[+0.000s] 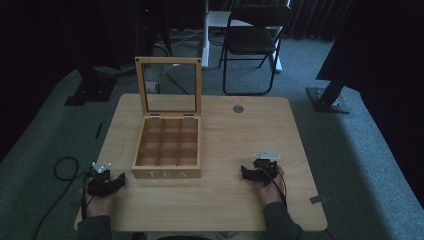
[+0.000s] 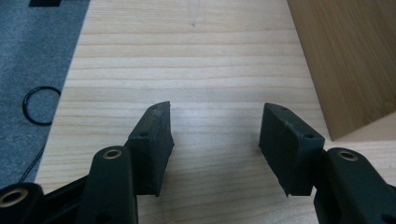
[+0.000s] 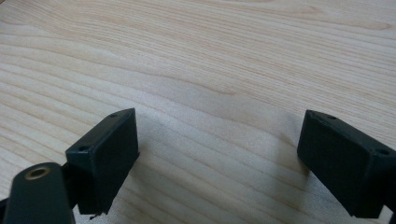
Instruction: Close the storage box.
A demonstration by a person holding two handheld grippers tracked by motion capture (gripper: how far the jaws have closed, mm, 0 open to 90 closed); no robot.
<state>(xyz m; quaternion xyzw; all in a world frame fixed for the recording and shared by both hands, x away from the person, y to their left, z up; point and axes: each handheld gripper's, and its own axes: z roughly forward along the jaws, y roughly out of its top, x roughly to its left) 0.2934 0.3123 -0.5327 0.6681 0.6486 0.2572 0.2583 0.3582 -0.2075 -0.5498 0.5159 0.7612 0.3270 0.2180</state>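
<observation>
Left tool (image 1: 116, 181) at 8 o'clock on the counter (image 1: 235, 145), jaws wide apart, nothing inside. Tea box (image 1: 167, 150) in the middle, a bit toward 10 o'clock, lid (image 1: 169, 86) standing up. Probably stiff wood, light, glass easy to break; best held by the lid's frame. Right tool (image 1: 246, 173) at 5 o'clock, wide apart too, nothing inside.

The right gripper (image 3: 217, 158) holds its two black jaws wide apart, with nothing between them, directly above the pale wooden table (image 3: 224, 60).
</observation>
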